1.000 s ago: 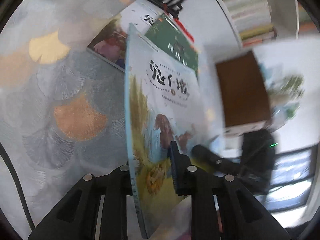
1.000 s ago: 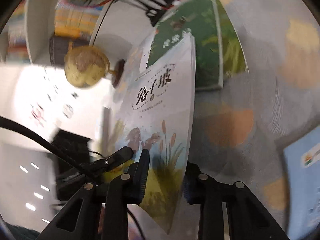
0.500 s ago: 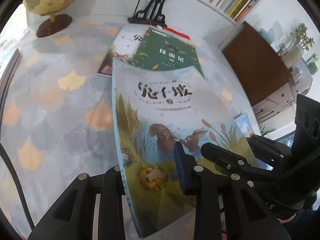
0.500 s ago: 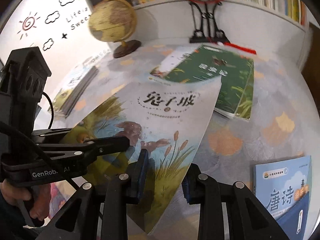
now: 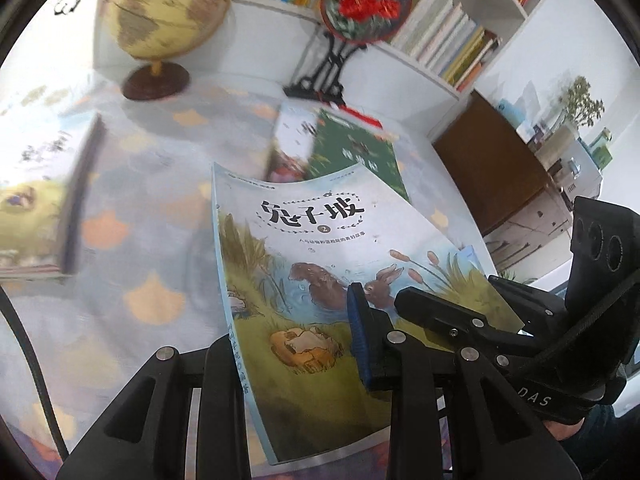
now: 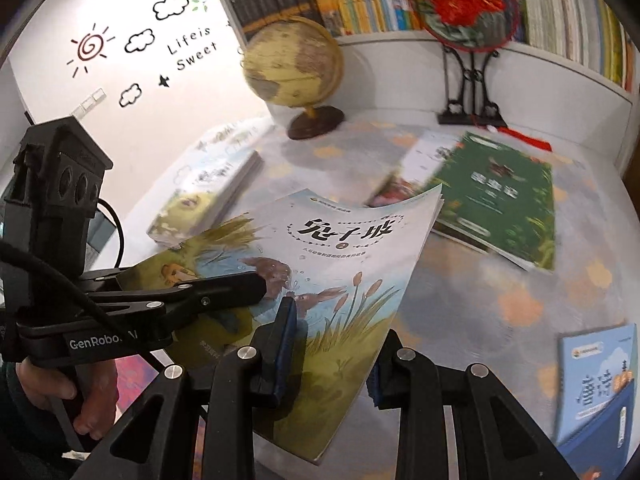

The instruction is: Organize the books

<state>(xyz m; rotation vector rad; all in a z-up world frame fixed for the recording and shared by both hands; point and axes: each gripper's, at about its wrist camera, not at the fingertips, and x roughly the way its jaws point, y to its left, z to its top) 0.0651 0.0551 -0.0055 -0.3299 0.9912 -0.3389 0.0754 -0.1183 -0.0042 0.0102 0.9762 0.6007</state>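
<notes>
Thin glossy rabbit book [image 5: 320, 280], cover bowed, frame centre, clamped by left gripper [image 5: 296, 344] and right gripper [image 6: 332, 344] fingers above patterned cloth worktop [image 6: 500, 312]. Green book [image 6: 500, 200] upper right; one round globe [image 6: 294, 66].

Held book [image 6: 344, 248] reads 兔子坡 2; wall [image 6: 132, 92] "Life is Sweet"; left gripper [image 6: 256, 284] "GenRobo"

Glossy paper cover on rabbit picture book [image 5: 320, 248], matt black plastic left hand-held gripper [image 5: 296, 344] with metal screws, patterned cloth over worktop [image 6: 520, 280], dark wooden globe base [image 6: 316, 122]
</notes>
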